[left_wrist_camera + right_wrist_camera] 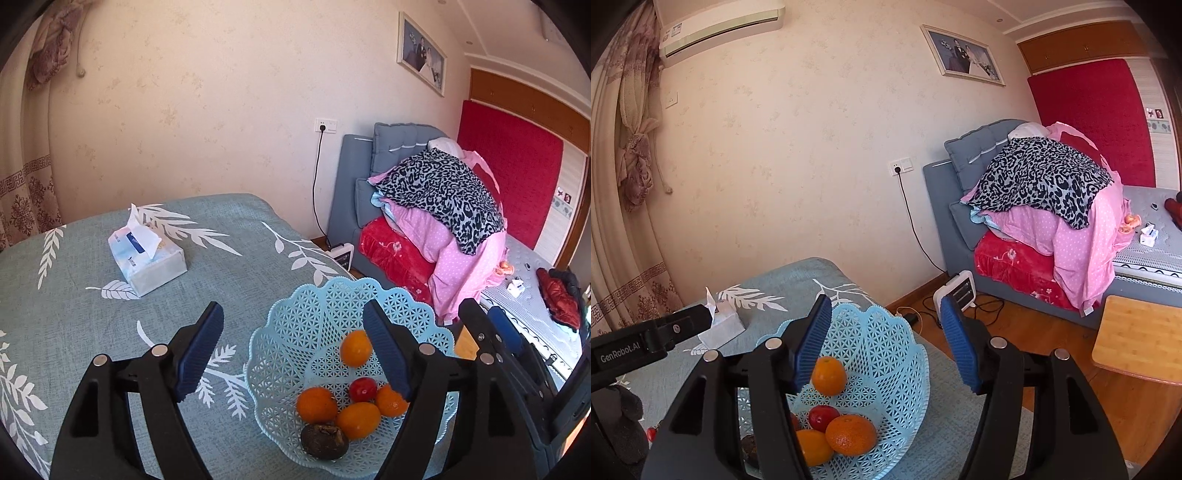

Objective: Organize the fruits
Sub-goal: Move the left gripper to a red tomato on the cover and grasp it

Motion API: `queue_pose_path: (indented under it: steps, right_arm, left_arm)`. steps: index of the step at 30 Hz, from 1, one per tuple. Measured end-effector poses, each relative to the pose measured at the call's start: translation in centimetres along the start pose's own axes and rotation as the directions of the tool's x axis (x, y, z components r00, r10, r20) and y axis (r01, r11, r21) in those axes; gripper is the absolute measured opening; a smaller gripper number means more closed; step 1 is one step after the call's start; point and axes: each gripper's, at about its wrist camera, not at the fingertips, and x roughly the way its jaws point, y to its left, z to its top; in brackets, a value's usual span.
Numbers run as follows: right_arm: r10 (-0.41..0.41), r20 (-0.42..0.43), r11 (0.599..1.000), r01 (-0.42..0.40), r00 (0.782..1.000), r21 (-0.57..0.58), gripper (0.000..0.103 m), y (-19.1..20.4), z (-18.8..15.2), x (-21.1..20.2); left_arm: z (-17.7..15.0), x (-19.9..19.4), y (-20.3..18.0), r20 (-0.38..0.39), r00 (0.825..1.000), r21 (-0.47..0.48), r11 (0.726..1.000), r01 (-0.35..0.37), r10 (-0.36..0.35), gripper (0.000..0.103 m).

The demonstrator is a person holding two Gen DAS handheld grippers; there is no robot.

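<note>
A light blue lattice basket point(295, 325) point(886, 343) stands on the table with the leaf-patterned cloth. It holds several oranges point(317, 404) point(829, 374), a small red fruit point(362, 389) point(823, 416) and a dark brown fruit point(324, 441). My left gripper point(293, 354) is open and empty above the basket's left side. My right gripper point(886, 345) is open and empty above the basket, and it shows at the right of the left wrist view point(491, 332).
A tissue pack point(147, 260) point(720, 325) lies on the table behind the basket. A small wooden table point(1141, 339), a white heater point(956, 291) and a bed with piled bedding point(1052, 206) stand to the right.
</note>
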Motion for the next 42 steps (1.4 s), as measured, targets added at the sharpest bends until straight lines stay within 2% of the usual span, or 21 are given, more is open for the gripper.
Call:
queue_pose_path:
  steps: [5, 10, 14, 21, 27, 31, 36, 42]
  right_arm:
    - [0.007, -0.004, 1.0, -0.007, 1.0, -0.031, 0.063, 0.7, -0.4, 0.0]
    - [0.003, -0.016, 0.999, -0.004, 1.0, -0.047, 0.063, 1.0, -0.7, 0.1]
    - [-0.007, -0.013, 0.998, 0.006, 1.0, -0.069, 0.063, 1.5, -1.0, 0.1]
    - [-0.04, -0.011, 0.994, 0.038, 0.999, -0.106, 0.063, 2.3, -1.5, 0.3]
    - [-0.075, -0.009, 0.987, 0.073, 0.997, -0.14, 0.063, 2.8, -2.0, 0.7]
    - [-0.099, -0.008, 0.984, 0.096, 0.995, -0.152, 0.063, 2.9, -2.1, 0.9]
    - [-0.12, -0.009, 0.979, 0.117, 0.993, -0.165, 0.063, 3.1, -2.3, 1.1]
    - [-0.117, -0.014, 0.979, 0.113, 0.993, -0.172, 0.064, 3.1, -2.2, 1.2]
  left_arm:
    - [-0.1, -1.8, 1.4, 0.022, 0.997, -0.025, 0.997, -0.079, 0.08, 0.079]
    - [-0.8, -3.0, 3.0, 0.006, 0.989, -0.019, 0.989, -0.15, 0.15, 0.08]
    - [-1.6, -4.7, 5.2, -0.003, 0.981, -0.047, 0.98, -0.195, 0.195, 0.088]
    - [-3.0, -8.4, 10.7, -0.024, 0.956, -0.13, 0.947, -0.294, 0.294, 0.089]
    - [-4.7, -11.1, 15.8, -0.047, 0.933, -0.226, 0.906, -0.359, 0.357, 0.089]
    - [-6.3, -11.0, 17.4, -0.092, 0.931, -0.235, 0.901, -0.366, 0.354, 0.089]
    - [-8.2, -8.9, 17.9, -0.16, 0.931, -0.215, 0.908, -0.358, 0.329, 0.088]
    - [-10.4, -5.3, 18.7, -0.28, 0.925, -0.22, 0.921, -0.322, 0.256, 0.071]
